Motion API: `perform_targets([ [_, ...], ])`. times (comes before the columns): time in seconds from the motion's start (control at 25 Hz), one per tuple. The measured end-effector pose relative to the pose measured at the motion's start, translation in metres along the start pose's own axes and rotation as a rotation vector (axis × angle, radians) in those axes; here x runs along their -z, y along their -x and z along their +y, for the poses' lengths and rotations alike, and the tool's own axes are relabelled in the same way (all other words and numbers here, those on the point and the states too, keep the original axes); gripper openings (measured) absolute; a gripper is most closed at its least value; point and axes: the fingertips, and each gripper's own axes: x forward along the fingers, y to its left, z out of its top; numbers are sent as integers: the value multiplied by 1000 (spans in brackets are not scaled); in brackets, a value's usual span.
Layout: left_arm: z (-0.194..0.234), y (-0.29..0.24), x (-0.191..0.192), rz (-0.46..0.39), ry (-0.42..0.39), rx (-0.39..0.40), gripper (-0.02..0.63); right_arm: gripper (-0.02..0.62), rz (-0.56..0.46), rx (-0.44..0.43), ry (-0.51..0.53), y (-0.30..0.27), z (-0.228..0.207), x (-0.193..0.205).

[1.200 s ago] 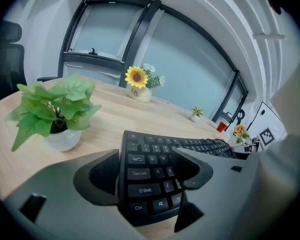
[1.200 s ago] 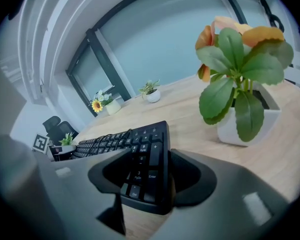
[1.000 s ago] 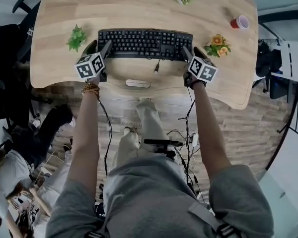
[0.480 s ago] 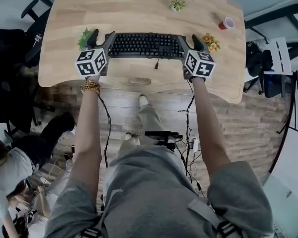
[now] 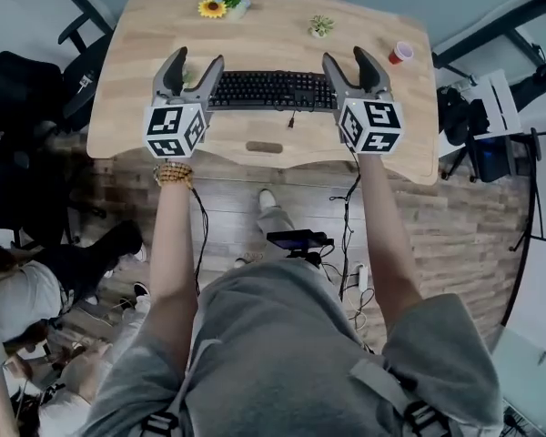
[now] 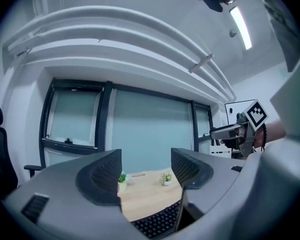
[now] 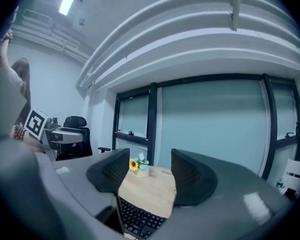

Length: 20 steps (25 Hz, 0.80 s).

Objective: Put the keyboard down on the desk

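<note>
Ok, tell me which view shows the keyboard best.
The head view: the whole keyboard lies flat on the desk, the left gripper and right gripper open at its ends. Each gripper view catches only a few keys low in frame.

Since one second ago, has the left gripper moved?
Yes. The left gripper has released the keyboard and risen; the keyboard now lies below its open jaws on the desk.

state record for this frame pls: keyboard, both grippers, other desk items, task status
keyboard: flat on desk, near front edge, not gripped
left gripper: open, empty, above keyboard's left end
right gripper: open, empty, above keyboard's right end
other items: sunflower pot, small plant, red cup, all toward far edge
task status: looks done
</note>
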Motion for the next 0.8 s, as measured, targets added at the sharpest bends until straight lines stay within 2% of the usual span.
perform_targets([
  [0.12, -13, 32, -20, -49, -47, 12, 310, 270, -68, -17, 31, 24, 28, -28],
  [0.28, -29, 76, -26, -92, -93, 12, 305, 270, -136, -35, 63, 61, 66, -46],
  [0.64, -87, 142, -25, -129, -63, 84, 293, 264, -154, -67, 52, 127, 135, -40],
  [0.8, -108, 174, -34, -164, -59, 92, 276, 256, -171, -68, 66, 156, 163, -39],
])
